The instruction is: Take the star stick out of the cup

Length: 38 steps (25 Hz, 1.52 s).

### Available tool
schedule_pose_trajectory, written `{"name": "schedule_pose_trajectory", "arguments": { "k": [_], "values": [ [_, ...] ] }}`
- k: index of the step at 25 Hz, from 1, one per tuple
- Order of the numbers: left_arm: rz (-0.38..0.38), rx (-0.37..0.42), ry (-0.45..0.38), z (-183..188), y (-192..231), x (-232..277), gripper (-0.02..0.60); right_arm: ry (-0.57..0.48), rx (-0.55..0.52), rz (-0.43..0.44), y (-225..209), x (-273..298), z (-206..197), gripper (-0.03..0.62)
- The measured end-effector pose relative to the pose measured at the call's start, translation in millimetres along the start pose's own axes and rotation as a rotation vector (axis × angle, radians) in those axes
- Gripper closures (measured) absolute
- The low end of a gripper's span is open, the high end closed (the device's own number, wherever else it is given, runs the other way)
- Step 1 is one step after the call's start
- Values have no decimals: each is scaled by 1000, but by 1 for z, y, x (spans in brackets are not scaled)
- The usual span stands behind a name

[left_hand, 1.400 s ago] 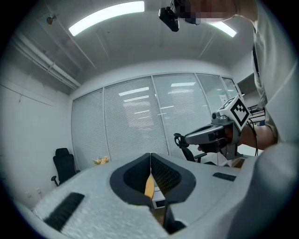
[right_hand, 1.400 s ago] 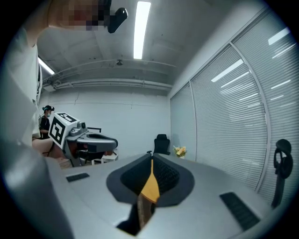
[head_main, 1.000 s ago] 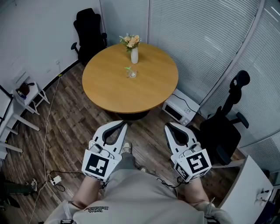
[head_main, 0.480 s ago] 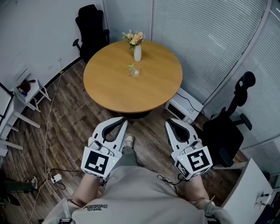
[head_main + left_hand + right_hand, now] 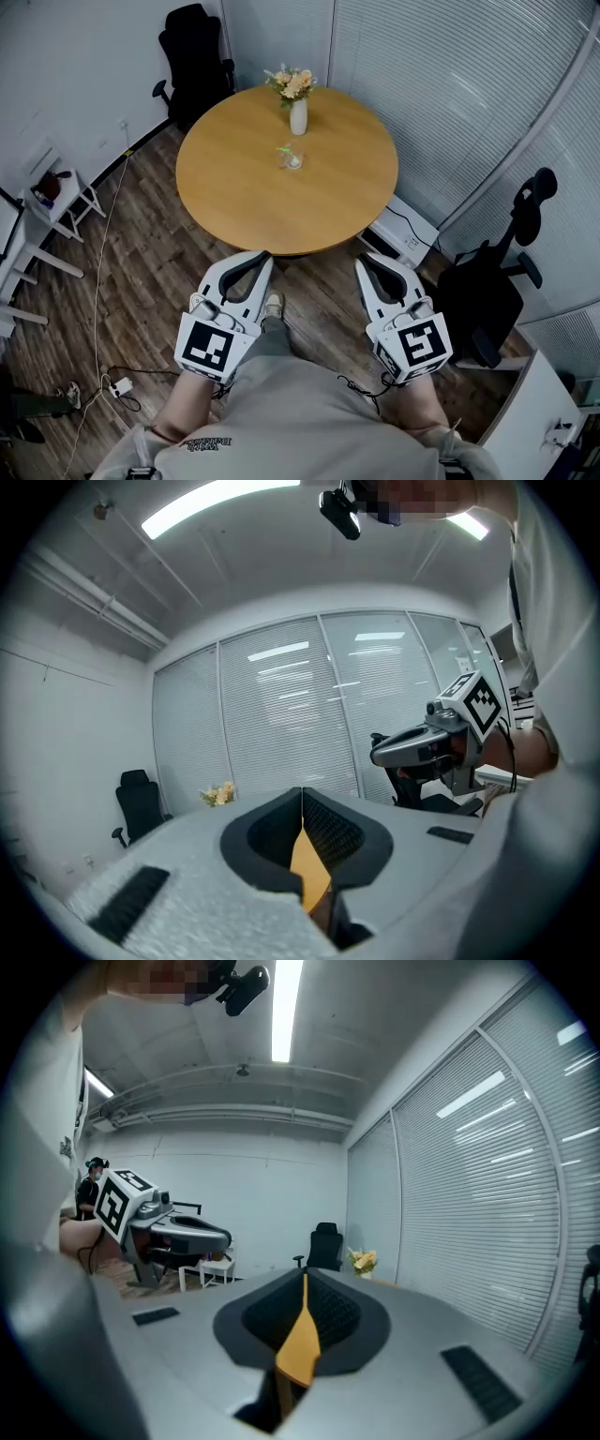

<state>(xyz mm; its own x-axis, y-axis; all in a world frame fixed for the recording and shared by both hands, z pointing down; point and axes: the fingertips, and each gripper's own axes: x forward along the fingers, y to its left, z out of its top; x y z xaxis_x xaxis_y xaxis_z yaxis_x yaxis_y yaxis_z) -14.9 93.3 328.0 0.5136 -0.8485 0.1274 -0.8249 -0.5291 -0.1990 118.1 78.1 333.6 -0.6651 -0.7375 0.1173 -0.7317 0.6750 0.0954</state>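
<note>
- The person stands back from the round tabletop [image 5: 242, 202]. The left gripper [image 5: 263, 255] and the right gripper [image 5: 360, 263] are held low in front of the body, side by side and apart from each other. I read this as the walk-up, with no reach begun.
- In the left gripper view, its fingers [image 5: 330, 829] meet at the tips with nothing between them. The right gripper's fingers [image 5: 330, 1314] look the same: tips together and empty.
- Carrying them closed makes sense at this range, since nothing is near enough to take. Whichever one goes for the stick will have to part its fingers first.
- The cup [image 5: 292, 161] sits far ahead of both pairs of fingers, near the middle of the tabletop. Sideways it falls between the two grippers, a little nearer the left one's line.
- The star stick [image 5: 280, 149] is in the cup, with a small green top showing above the rim. It is too small from here to judge its lean.
- Just beyond the cup, as seen from the fingers, stands a vase [image 5: 298, 114] of flowers. I would guess a reach from the near side keeps clear of it.
- Counting: two grippers, one cup, one star stick, one vase and one tabletop.
- There are also two black office chairs. One [image 5: 192, 52] is far beyond the left fingers, past the tabletop. The other [image 5: 487, 295] is off to the right of the right fingers.
</note>
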Motion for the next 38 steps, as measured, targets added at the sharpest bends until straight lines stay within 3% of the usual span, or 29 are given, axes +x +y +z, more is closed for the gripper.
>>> {"name": "schedule_pose_trajectory", "arguments": {
  "k": [16, 20, 25, 38],
  "values": [
    [-53, -33, 29, -18, 111, 100, 558, 75, 14, -81, -76, 124, 3, 559],
    [-76, 6, 32, -27, 145, 124, 558, 86, 16, -79, -84, 163, 9, 559],
    [-78, -49, 32, -23, 188, 147, 558, 76, 7, -95, -92, 208, 24, 559],
    [-141, -33, 9, -36, 274, 190, 558, 100, -51, -178, -102, 291, 41, 559]
  ]
}}
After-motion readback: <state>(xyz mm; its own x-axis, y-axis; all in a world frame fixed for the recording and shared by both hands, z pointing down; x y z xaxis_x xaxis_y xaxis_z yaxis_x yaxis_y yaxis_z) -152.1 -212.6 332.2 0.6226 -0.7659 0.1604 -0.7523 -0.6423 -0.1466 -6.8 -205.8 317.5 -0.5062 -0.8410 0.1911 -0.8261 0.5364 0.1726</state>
